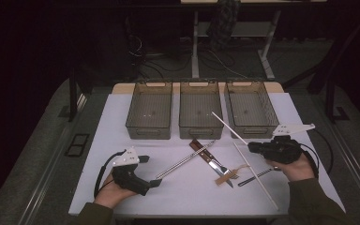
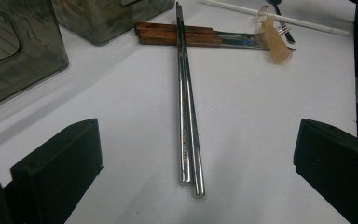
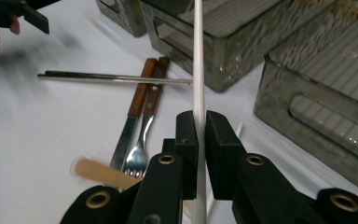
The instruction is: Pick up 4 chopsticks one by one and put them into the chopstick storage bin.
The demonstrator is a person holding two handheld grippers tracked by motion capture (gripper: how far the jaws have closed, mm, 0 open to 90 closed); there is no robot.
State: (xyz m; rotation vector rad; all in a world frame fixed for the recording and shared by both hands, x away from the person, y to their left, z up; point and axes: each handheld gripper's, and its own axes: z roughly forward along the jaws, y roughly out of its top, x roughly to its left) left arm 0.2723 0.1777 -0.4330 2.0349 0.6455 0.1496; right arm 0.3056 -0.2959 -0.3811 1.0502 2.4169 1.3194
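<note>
My right gripper (image 1: 252,147) (image 3: 200,135) is shut on a white chopstick (image 1: 229,127) (image 3: 198,70), which is held off the table and points up-left toward the trays. A second white chopstick (image 1: 258,180) lies on the white table (image 1: 122,112) below that hand. My left gripper (image 1: 150,171) (image 2: 196,135) rests at the front left, open. The near ends of a pair of metal chopsticks (image 1: 185,161) (image 2: 186,116) lie on the table between its jaws, untouched.
Three grey trays (image 1: 149,132) (image 1: 200,132) (image 1: 253,131) stand in a row at the back. A wooden-handled knife and fork (image 1: 208,157) (image 3: 140,107), a beige spoon (image 1: 227,177) and a black spoon (image 1: 255,177) lie mid-table.
</note>
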